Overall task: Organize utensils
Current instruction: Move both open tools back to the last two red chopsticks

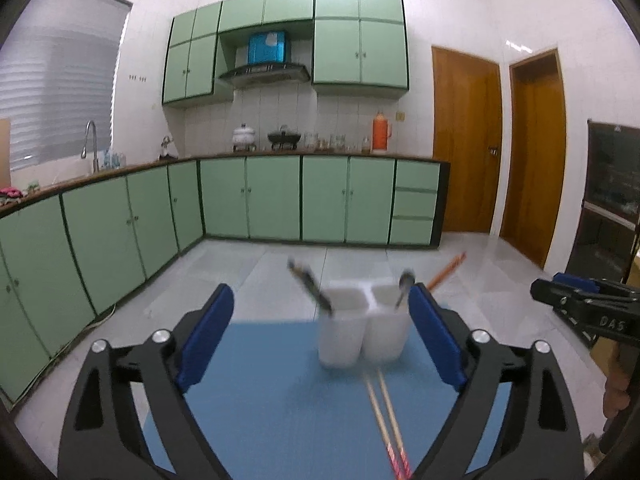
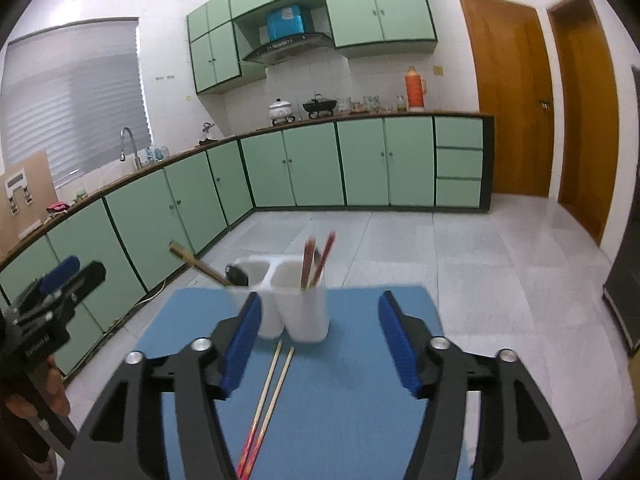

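At the bottom of the left wrist view, the left gripper (image 1: 320, 336) is standing wide open with nothing held in it. In the right wrist view, the right gripper (image 2: 316, 340) is also standing wide open and holding nothing. Two loose chopsticks (image 2: 268, 396) are lying side by side on the blue mat (image 2: 352, 400), running from the bottom middle of the frame up toward the cup. Just past them, in the middle of the frame, the white two-part holder (image 2: 296, 300) is sitting on the mat. Two red chopsticks (image 2: 316, 260) are standing tilted in its right part. A brown-handled utensil (image 2: 200, 266) is leaning out of its left part. Farther back, green cabinets (image 2: 360, 164) are lining the wall.
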`<state>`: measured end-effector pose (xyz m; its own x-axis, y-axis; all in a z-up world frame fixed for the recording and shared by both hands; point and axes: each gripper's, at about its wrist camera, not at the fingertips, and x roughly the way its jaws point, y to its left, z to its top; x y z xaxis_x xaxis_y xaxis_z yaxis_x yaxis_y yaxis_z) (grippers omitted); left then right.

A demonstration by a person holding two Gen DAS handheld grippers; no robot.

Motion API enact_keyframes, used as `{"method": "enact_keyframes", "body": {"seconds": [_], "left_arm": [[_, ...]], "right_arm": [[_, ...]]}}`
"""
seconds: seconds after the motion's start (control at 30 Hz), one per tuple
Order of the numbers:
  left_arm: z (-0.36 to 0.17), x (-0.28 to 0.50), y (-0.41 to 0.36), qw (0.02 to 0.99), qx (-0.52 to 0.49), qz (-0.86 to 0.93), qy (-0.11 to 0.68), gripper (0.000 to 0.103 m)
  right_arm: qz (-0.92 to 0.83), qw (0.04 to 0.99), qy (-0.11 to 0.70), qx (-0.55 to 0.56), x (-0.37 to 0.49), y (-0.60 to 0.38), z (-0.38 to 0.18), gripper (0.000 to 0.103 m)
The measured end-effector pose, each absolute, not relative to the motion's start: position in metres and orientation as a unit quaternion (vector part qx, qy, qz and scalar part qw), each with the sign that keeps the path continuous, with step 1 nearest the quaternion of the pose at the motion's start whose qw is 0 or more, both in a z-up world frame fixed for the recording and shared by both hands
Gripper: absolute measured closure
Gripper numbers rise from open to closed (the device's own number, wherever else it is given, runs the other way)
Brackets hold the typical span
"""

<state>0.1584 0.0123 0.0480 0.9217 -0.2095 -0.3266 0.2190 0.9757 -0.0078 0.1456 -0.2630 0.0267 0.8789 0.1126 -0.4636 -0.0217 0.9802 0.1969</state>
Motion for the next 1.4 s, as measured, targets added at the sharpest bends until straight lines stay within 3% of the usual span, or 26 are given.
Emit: {"method": "enact_keyframes", "body": {"seconds": [0.1,0.37,0.67,0.8,0.93,1.03,1.4], "left_arm": [[0.026,0.15,0.02,0.975,0.014,-0.103,0.199,0.012],[-0.036,0.134,0.049,0.954,0.012,-0.077,0.29,0.01],[-0.073,0.118,0.067,0.943,0.029,-0.06,0.327,0.01],[-0.076,0.113,0.074,0.941,0.029,-0.057,0.331,0.01],[-0.078,0.11,0.077,0.941,0.025,-0.053,0.332,0.01],[-0.078,0.109,0.076,0.942,0.027,-0.052,0.331,0.01],[-0.094,0.111,0.084,0.934,0.032,-0.043,0.352,0.01]], "right_arm": [[0.021,0.961,0.252,0.11,0.132,-0.258,0.002,0.015],[0.009,0.941,0.32,0.106,0.111,-0.237,-0.063,0.014],[0.019,0.925,0.371,0.076,0.089,-0.196,-0.114,0.016],[0.031,0.919,0.388,0.06,0.085,-0.176,-0.125,0.027],[0.045,0.912,0.404,0.057,0.086,-0.162,-0.134,0.051],[0.046,0.907,0.415,0.055,0.087,-0.155,-0.141,0.06],[0.033,0.907,0.419,0.036,0.095,-0.144,-0.147,0.069]]}}
